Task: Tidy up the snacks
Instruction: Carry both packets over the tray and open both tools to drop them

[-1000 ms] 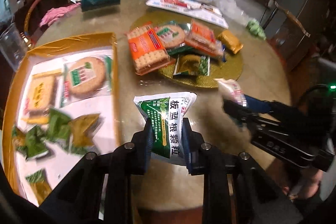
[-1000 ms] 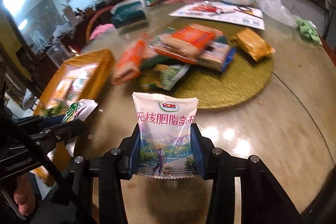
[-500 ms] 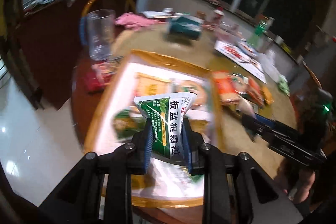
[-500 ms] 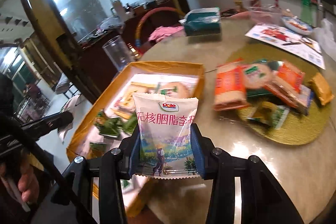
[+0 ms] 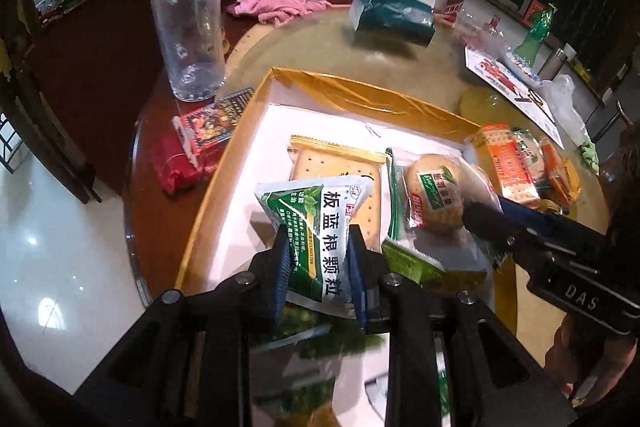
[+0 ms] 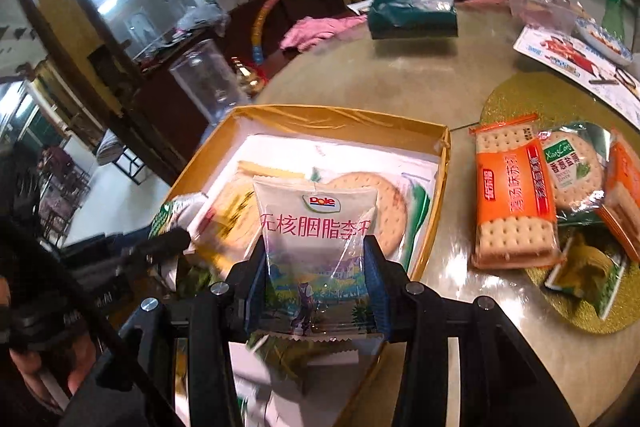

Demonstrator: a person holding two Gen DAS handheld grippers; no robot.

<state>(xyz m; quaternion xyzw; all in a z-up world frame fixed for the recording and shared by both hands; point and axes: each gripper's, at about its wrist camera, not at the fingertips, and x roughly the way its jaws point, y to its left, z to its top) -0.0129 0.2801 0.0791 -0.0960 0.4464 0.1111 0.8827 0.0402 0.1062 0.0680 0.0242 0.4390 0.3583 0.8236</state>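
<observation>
My left gripper (image 5: 320, 267) is shut on a green and white sachet (image 5: 316, 227) and holds it over the gold tray (image 5: 360, 91). My right gripper (image 6: 316, 279) is shut on a white Dole packet (image 6: 316, 227), also over the gold tray (image 6: 320, 117). The tray holds a square cracker pack (image 5: 332, 163), a round biscuit pack (image 5: 432, 195) and several green packets. The right gripper shows at the right of the left wrist view (image 5: 480, 223). The left gripper shows at the left of the right wrist view (image 6: 168, 239).
More snacks lie on a gold round mat (image 6: 520, 95): an orange cracker pack (image 6: 512, 195), a round biscuit pack (image 6: 576, 167), a green packet (image 6: 584, 267). A glass tumbler (image 5: 188, 35), red packets (image 5: 188, 155), a teal bag (image 5: 392, 15) and a pink cloth (image 5: 276, 5) stand around the tray.
Both grippers have swung left from the gold mat to above the tray and dropped lower over it, each still holding its packet.
</observation>
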